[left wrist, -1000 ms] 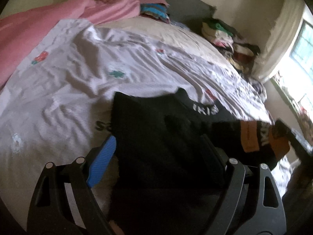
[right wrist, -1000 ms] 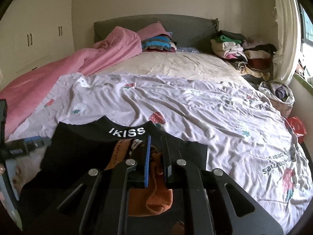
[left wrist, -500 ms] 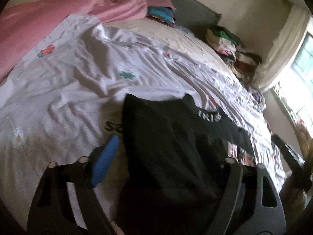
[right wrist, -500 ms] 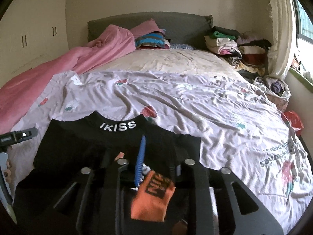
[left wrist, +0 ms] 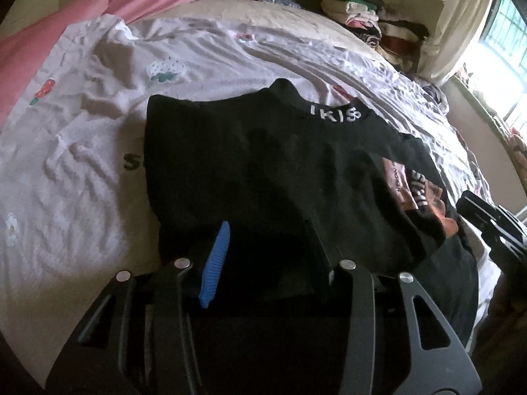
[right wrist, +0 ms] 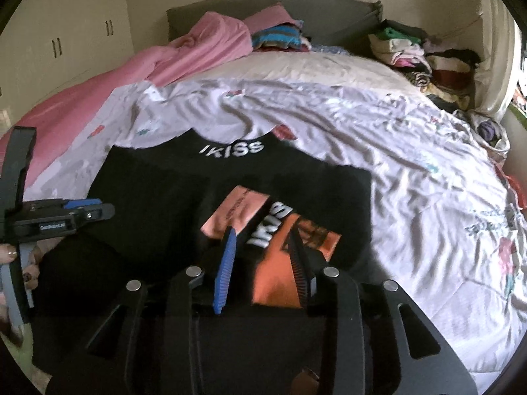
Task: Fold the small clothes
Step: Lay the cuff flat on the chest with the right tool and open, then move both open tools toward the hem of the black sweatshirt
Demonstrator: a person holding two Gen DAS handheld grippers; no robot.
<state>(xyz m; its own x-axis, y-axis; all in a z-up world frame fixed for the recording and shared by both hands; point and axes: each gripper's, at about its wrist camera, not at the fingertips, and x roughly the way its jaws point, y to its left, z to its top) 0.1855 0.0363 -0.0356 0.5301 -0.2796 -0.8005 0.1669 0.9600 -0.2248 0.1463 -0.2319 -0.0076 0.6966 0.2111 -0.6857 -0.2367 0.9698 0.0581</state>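
Folding a black shirt (right wrist: 158, 197) on the bed (right wrist: 411, 171); it lies flat on the flowered sheet (left wrist: 82, 151), collar with white lettering (right wrist: 232, 148) pointing at the headboard, one side already turned in so the orange print (right wrist: 280, 256) on the underside shows; left tongs (left wrist: 273, 247) sit over the near hem with the jaws apart, blue pad (left wrist: 215, 263) visible, nothing between them as far as I can tell; right tongs (right wrist: 263, 260) hover over the orange flap, jaws apart, cloth under them but not pinched; in the right view the left tongs (right wrist: 82, 212) appear at the shirt's left edge; judgement: thin knit, light, limp, no stiffness, will sag and drag wherever unsupported; not slippery, not fragile, but it wrinkles the sheet below if dragged; best grip is at an edge or corner, pinching both layers of the hem or the folded side, not the middle of the panel; take two corners at once so the fold line stays straight; risk: pinching the sheet along with the shirt; pink blanket (right wrist: 204, 42) and clothes piles (right wrist: 411, 49) by the headboard are well apart, no interference.
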